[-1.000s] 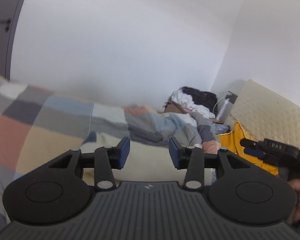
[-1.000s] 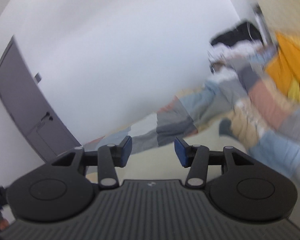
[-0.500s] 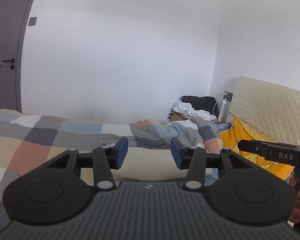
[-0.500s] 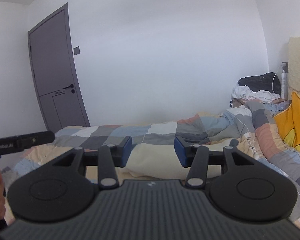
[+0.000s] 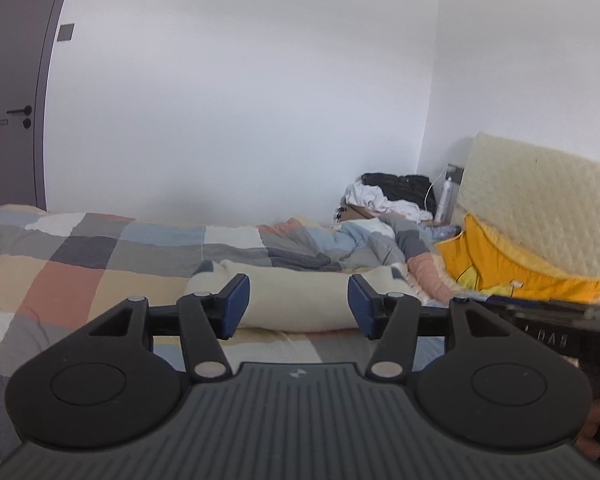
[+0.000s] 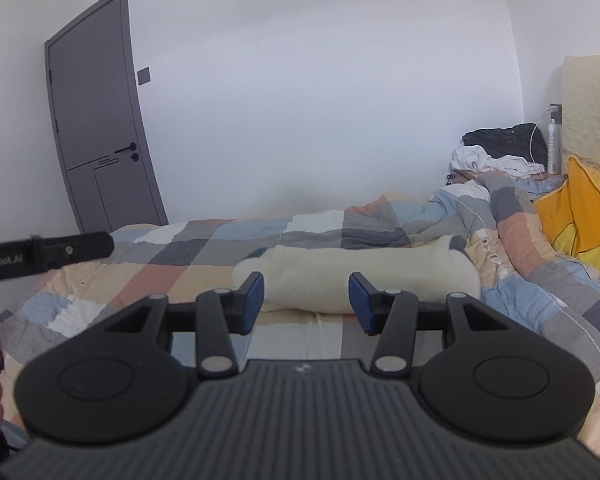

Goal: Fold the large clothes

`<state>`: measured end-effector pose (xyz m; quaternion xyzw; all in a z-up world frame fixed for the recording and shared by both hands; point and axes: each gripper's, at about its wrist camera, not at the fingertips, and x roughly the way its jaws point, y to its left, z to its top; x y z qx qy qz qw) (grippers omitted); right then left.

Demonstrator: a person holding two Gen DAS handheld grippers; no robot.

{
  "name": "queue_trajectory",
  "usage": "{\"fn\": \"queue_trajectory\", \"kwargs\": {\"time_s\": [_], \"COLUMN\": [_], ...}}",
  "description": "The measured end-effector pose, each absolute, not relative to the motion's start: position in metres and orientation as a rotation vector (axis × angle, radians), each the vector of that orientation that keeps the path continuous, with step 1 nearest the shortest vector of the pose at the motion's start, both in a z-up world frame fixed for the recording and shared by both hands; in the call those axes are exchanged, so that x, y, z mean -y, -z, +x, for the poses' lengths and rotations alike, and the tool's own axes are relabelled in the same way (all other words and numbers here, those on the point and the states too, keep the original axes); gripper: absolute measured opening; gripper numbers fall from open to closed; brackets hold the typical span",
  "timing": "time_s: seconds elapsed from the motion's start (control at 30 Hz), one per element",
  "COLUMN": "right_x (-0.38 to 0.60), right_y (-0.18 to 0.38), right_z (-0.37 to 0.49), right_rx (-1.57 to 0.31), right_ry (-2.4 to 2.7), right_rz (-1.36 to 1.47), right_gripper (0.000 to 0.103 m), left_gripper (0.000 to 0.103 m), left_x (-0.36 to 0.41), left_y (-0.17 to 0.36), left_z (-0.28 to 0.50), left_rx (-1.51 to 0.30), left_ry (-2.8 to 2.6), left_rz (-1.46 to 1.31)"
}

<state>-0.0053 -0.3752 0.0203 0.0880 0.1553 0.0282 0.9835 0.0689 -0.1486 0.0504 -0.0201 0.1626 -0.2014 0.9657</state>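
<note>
Cream garment (image 5: 300, 300), rolled at frame centre on the bed (image 5: 72, 280), suits both grippers' empty, parted fingers (image 5: 236, 306), the left's widening, taking opposite ends.

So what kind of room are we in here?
Most likely a bedroom: a bed under a patchwork quilt, a padded headboard with a yellow pillow, and clothes piled in the corner.

Each of the two hand-held tongs was matte black plastic — a ribbed grey-black deck, two round housings with recessed discs, and angled link arms pinned with silver rivets. The left tongs (image 5: 298, 306) and right tongs (image 6: 306, 302) carried blue pads (image 5: 236, 304) on their fingers. White lettering marked the side bars — "DAS" on one.
</note>
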Motion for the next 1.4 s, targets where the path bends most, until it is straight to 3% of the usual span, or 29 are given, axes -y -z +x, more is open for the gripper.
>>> {"fn": "queue_trajectory", "kwargs": {"time_s": [0.17, 0.23, 0.37, 0.43, 0.53, 0.63, 0.73, 0.8, 0.83, 1.4], "right_x": [0.375, 0.374, 0.373, 0.373, 0.376, 0.375, 0.376, 0.377, 0.377, 0.383], "right_y": [-0.01, -0.006, 0.0, 0.0, -0.001, -0.003, -0.003, -0.001, 0.0, 0.01], "right_z": [-0.006, -0.004, -0.002, -0.001, 0.0, 0.001, 0.004, 0.006, 0.008, 0.006], "right_rx": [-0.342, -0.356, -0.37, -0.371, -0.36, -0.348, -0.353, -0.367, -0.379, -0.412], "right_ry": [-0.04, -0.035, -0.025, -0.02, -0.003, 0.014, 0.023, 0.028, 0.04, 0.051], "right_rz": [0.166, 0.156, 0.144, 0.142, 0.139, 0.108, 0.103, 0.108, 0.108, 0.14], "right_gripper": [0.051, 0.051, 0.051, 0.051, 0.065, 0.073, 0.09, 0.095, 0.103, 0.103], "left_gripper": [0.068, 0.079, 0.087, 0.096, 0.1, 0.102, 0.102, 0.103, 0.103, 0.103], "left_x": [0.152, 0.151, 0.146, 0.143, 0.141, 0.139, 0.137, 0.137, 0.136, 0.144], "left_y": [-0.035, -0.03, -0.023, -0.021, -0.019, -0.017, -0.017, -0.017, -0.017, -0.014], "left_z": [0.068, 0.073, 0.083, 0.085, 0.088, 0.091, 0.093, 0.094, 0.095, 0.093], "left_rx": [-0.347, -0.355, -0.382, -0.38, -0.385, -0.395, -0.403, -0.407, -0.409, -0.416], "left_ry": [0.392, 0.369, 0.353, 0.323, 0.309, 0.298, 0.282, 0.275, 0.274, 0.237], "left_rz": [-0.031, -0.026, -0.037, -0.035, -0.02, -0.028, -0.026, -0.026, -0.028, -0.001]}}
